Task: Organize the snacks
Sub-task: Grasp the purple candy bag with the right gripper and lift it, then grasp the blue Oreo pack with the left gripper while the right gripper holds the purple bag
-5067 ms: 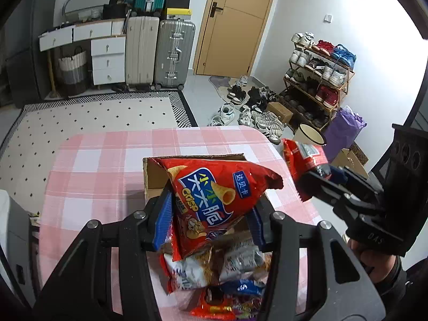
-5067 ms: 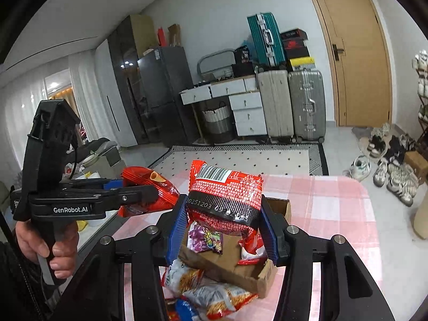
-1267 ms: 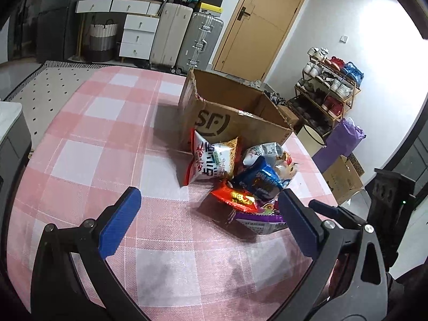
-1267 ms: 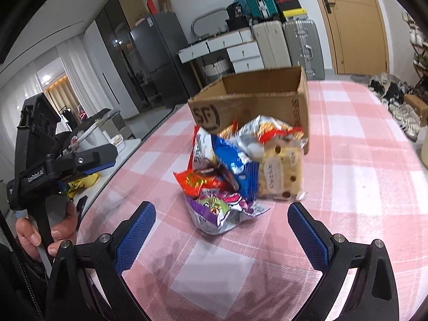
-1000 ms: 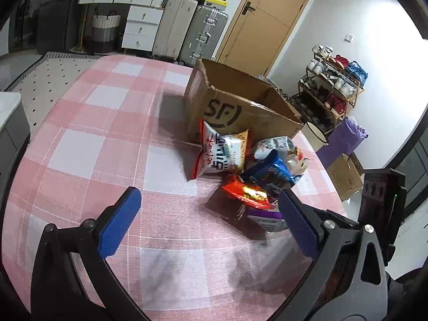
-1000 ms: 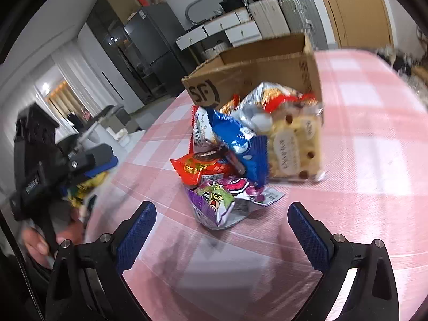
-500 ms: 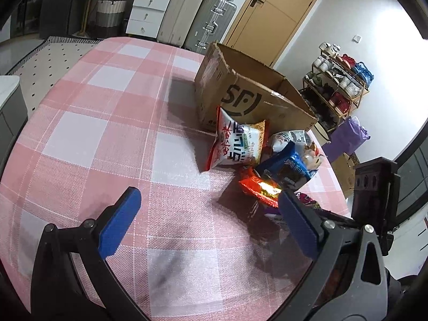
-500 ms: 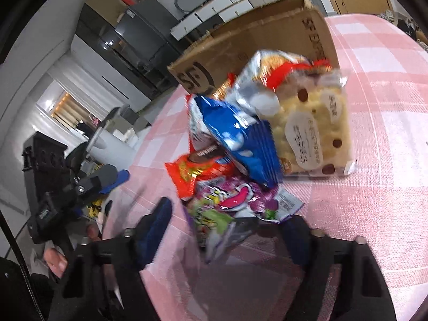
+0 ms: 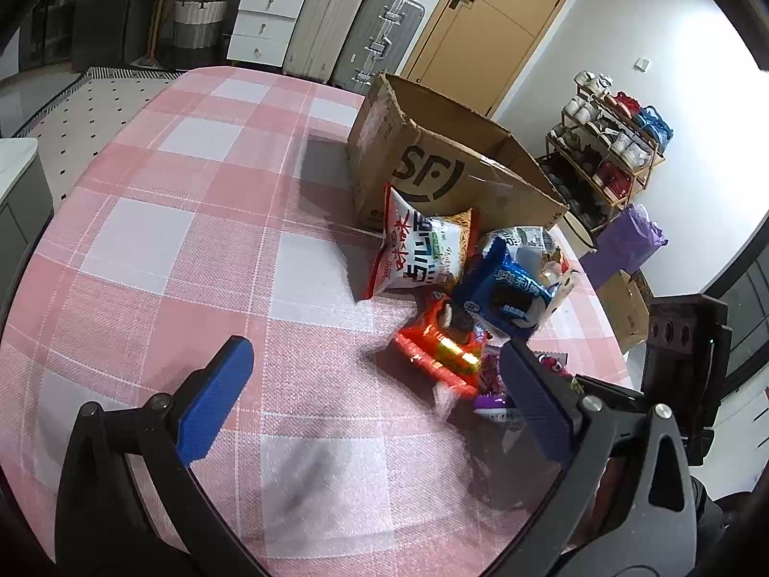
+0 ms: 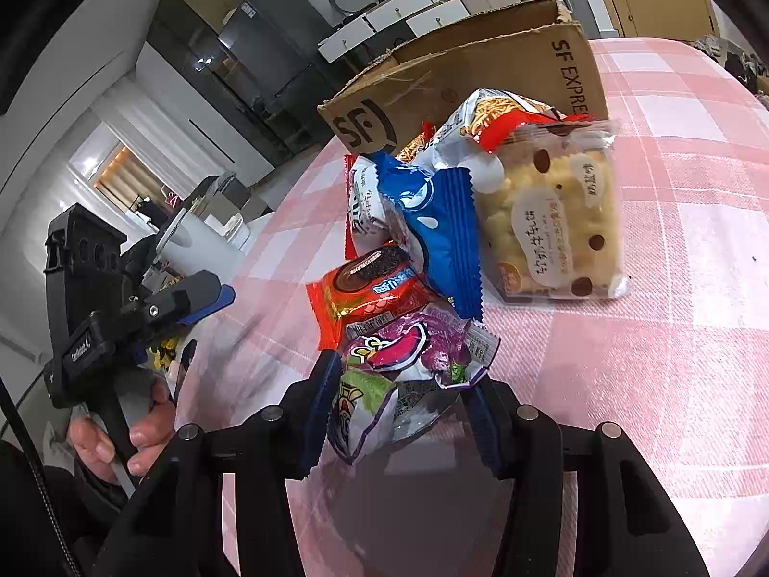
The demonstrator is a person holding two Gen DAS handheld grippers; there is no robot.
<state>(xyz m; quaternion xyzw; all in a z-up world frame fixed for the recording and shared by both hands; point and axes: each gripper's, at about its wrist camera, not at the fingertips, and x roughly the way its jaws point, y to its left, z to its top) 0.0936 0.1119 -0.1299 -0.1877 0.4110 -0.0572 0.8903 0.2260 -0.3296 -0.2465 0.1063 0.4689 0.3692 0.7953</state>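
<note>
A pile of snack packets lies on the pink checked tablecloth in front of a brown SF cardboard box. My right gripper has closed its blue pads on the purple and green packet at the near edge of the pile. Behind it lie an orange cookie packet, a blue packet and a clear biscuit bag. My left gripper is open and empty above the cloth, left of the pile. A red and white crisp bag leans against the box.
The box stands open at the far side of the table. Suitcases, white drawers and a door stand behind the table. A shoe rack is at the right. The table edge falls away just right of the pile.
Both grippers dropped their red bags earlier and came back low. Over the last second my right gripper moved in on the pile and closed on the purple packet. The left gripper drifted closer, still open.
</note>
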